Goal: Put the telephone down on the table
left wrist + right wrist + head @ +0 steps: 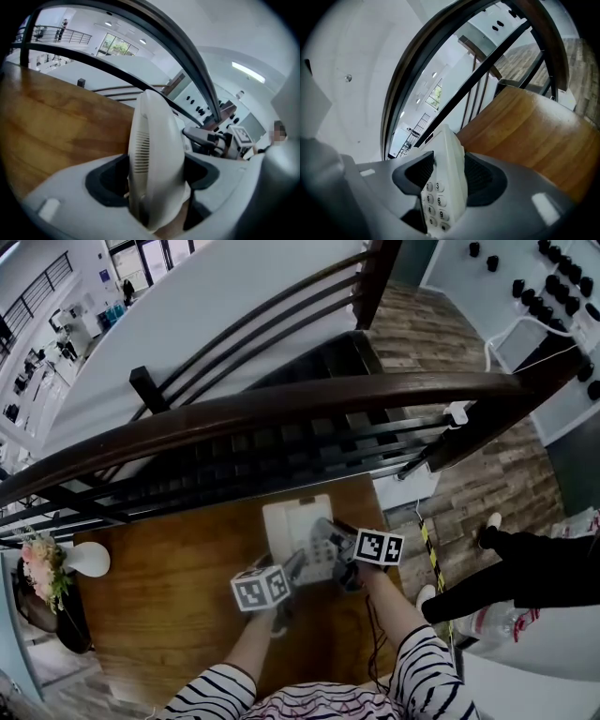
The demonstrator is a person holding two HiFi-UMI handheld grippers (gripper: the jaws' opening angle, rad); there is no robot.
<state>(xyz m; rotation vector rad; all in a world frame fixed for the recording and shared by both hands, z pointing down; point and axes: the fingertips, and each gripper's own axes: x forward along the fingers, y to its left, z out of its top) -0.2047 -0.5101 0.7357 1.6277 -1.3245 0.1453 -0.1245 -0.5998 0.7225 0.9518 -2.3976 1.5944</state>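
Observation:
The white telephone is at the far middle of the wooden table, held between both grippers; I cannot tell whether it touches the wood. My left gripper is at its near left side. In the left gripper view the left gripper is shut on a rounded white part of the telephone with a slotted grille. My right gripper is at its near right side. In the right gripper view the right gripper is shut on the telephone, whose number keys face the left pad.
A dark wooden handrail with black bars runs just beyond the table's far edge, stairs below it. A white round lamp and flowers stand at the table's left end. A person's legs are on the floor at right.

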